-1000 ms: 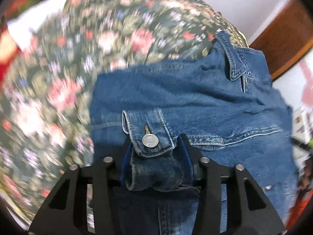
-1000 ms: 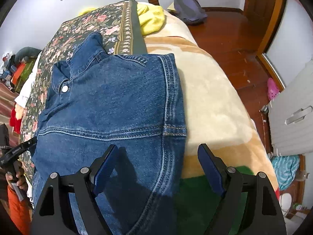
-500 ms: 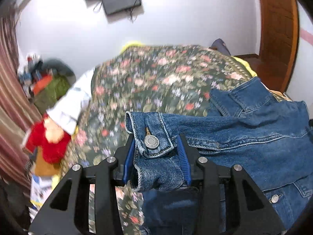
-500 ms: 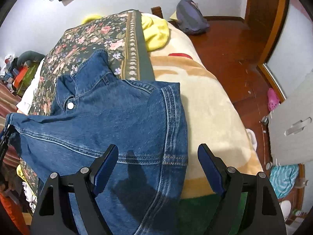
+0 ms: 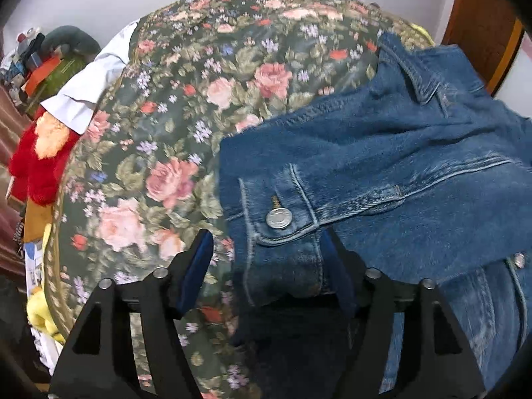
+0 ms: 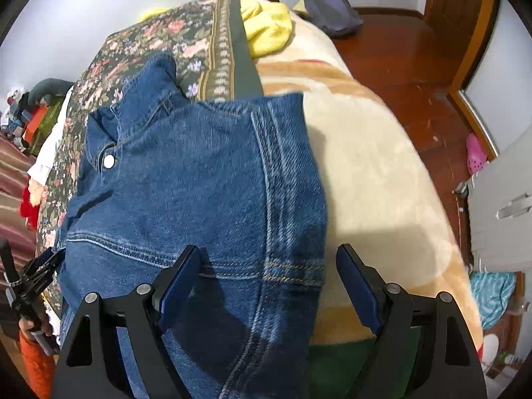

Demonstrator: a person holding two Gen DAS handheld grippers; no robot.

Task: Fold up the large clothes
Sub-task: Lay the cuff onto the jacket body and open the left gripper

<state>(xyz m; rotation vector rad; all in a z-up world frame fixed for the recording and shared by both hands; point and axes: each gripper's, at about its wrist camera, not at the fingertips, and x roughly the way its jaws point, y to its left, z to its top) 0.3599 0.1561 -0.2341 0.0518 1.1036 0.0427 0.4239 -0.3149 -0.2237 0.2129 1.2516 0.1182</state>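
Note:
A blue denim jacket [image 6: 199, 183] lies on the bed, its collar toward the floral bedspread [image 5: 186, 106]. In the left wrist view the jacket's sleeve cuff [image 5: 279, 219], with a silver button, lies between the fingers of my left gripper [image 5: 266, 259]. The jaws stand open, and the cuff rests against the right finger only. My right gripper [image 6: 269, 282] is open and empty, hovering over the jacket's folded right edge. The left gripper also shows at the left edge of the right wrist view [image 6: 36, 276].
A cream blanket [image 6: 365, 173] covers the bed's right side, with a yellow cloth [image 6: 269, 26] and a grey bag [image 6: 329, 6] at the far end. A red plush toy [image 5: 40, 159] and clutter sit left of the bed. Wooden floor and a white cabinet [image 6: 505, 206] lie to the right.
My left gripper has carried the sleeve cuff back down over the jacket and its jaws have opened off the cuff. The right gripper stays open above the jacket.

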